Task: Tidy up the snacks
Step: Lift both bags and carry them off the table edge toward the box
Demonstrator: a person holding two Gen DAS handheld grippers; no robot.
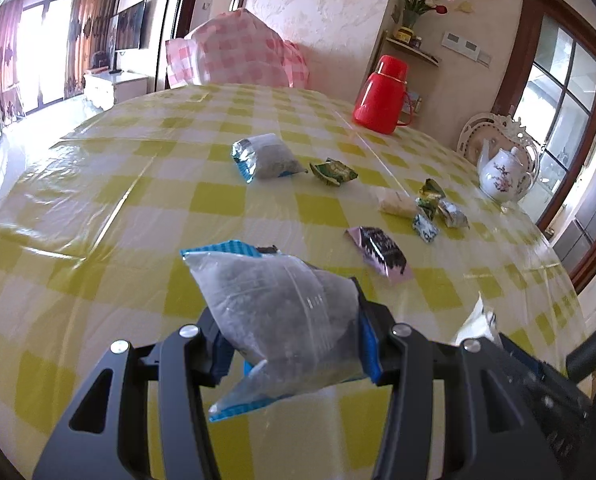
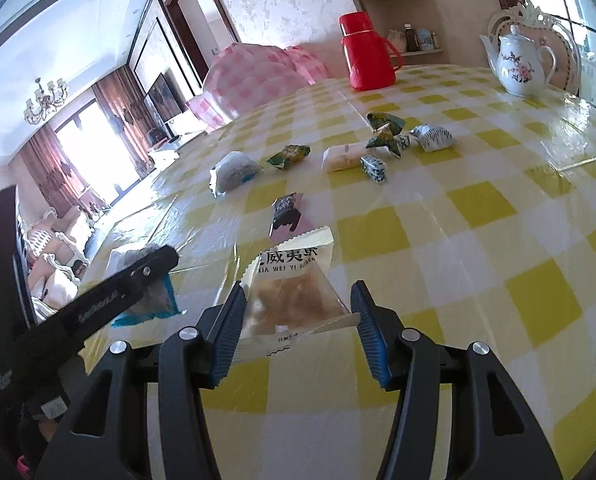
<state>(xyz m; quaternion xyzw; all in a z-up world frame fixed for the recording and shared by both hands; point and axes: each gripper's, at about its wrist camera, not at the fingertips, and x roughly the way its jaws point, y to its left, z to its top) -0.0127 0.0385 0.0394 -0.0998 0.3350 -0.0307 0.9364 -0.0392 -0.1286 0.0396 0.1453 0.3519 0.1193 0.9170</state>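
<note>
In the left wrist view the left hand-held gripper (image 1: 286,344) is clenched on a silver snack pouch with blue edges (image 1: 274,304), its blue pads pressing both sides; the pouch sits at lower centre of the frame, lifted above the yellow-checked surface (image 1: 110,208). Beyond it, toward mid-frame, lie a second silver pouch (image 1: 266,156), a green wrapped candy (image 1: 331,171) just beside it, a pink-and-black packet (image 1: 379,250) and, at right, a cluster of small wrapped sweets (image 1: 433,208) against a pale wrapped roll (image 1: 395,203). A red thermos (image 1: 381,94) stands at upper right, and a floral white teapot (image 1: 501,172) at the right edge.

In the right wrist view the right hand-held gripper (image 2: 298,320) grasps a clear packet with a white printed top (image 2: 294,288) at lower centre; the left pad presses its side, while contact at the right pad is hard to judge. The pink-and-black packet (image 2: 288,216) lies just behind it. The left hand-held gripper (image 2: 138,276) reaches in from the lower left with its pouch (image 2: 154,300).
</note>
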